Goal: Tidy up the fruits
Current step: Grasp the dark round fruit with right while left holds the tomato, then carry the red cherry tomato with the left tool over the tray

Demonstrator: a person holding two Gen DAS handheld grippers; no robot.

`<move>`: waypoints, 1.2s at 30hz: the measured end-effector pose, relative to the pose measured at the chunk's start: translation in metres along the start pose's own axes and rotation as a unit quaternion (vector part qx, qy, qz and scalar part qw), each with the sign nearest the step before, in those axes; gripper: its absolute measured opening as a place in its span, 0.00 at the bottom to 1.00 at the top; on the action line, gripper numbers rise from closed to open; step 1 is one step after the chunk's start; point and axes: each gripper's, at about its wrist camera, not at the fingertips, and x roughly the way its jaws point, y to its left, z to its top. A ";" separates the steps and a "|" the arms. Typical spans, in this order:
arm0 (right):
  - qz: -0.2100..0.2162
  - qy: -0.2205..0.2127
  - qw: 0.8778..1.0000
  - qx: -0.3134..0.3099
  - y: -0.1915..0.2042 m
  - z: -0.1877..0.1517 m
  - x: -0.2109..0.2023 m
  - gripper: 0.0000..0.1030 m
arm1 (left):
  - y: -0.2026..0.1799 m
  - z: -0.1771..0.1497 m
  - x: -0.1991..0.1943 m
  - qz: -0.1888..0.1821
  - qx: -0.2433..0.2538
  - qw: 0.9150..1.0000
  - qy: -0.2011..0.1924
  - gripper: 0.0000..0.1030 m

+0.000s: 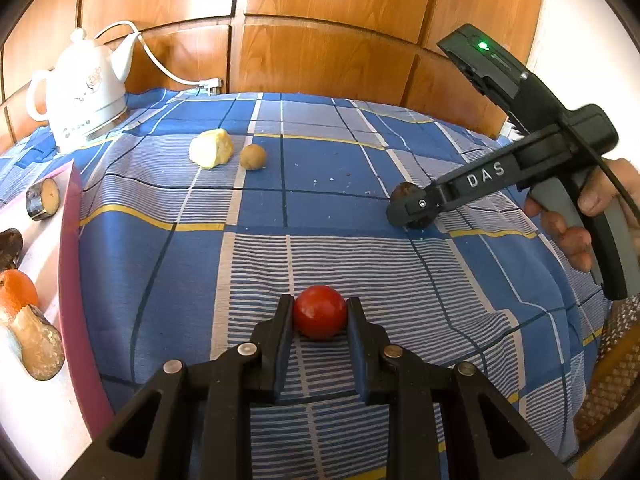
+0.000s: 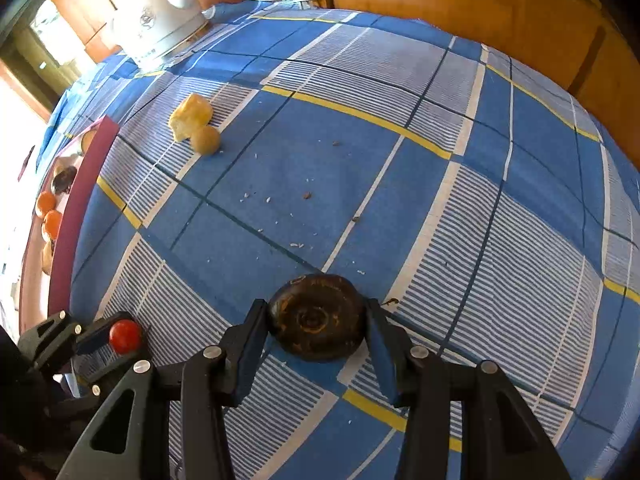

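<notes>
My left gripper (image 1: 320, 312) is shut on a small red tomato (image 1: 320, 311) resting on the blue checked tablecloth; it also shows in the right wrist view (image 2: 125, 335). My right gripper (image 2: 317, 316) is shut on a dark brown round fruit (image 2: 317, 320), seen from the side in the left wrist view (image 1: 405, 193). A pale yellow fruit piece (image 1: 211, 148) and a small brown kiwi-like fruit (image 1: 253, 157) lie together further back. A pink-rimmed tray (image 1: 70, 264) at the left holds an orange (image 1: 16, 288) and several brown pieces.
A white ceramic kettle (image 1: 86, 88) with a white cord stands at the back left. Wooden panels run behind the table. Crumbs dot the cloth (image 2: 280, 200). The table edge drops off at the right, by a woven chair (image 1: 612, 376).
</notes>
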 end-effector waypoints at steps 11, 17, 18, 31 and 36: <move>-0.022 0.002 1.000 -0.015 0.014 0.002 0.001 0.48 | -0.005 0.001 0.001 0.019 0.004 1.000 0.009 0.26; -0.021 0.004 1.000 -0.006 0.028 0.013 0.008 0.47 | -0.007 0.001 0.000 0.026 0.005 1.000 0.011 0.26; -0.020 0.004 1.000 -0.005 0.025 0.012 0.008 0.48 | -0.007 0.001 0.000 0.026 0.006 1.000 0.011 0.26; -0.038 -0.004 0.999 -0.025 0.026 0.010 0.008 0.47 | -0.007 0.000 -0.001 0.027 0.005 1.000 0.012 0.26; -0.026 -0.003 1.000 -0.011 0.020 0.010 0.008 0.47 | -0.007 -0.001 -0.001 0.027 0.005 1.000 0.012 0.26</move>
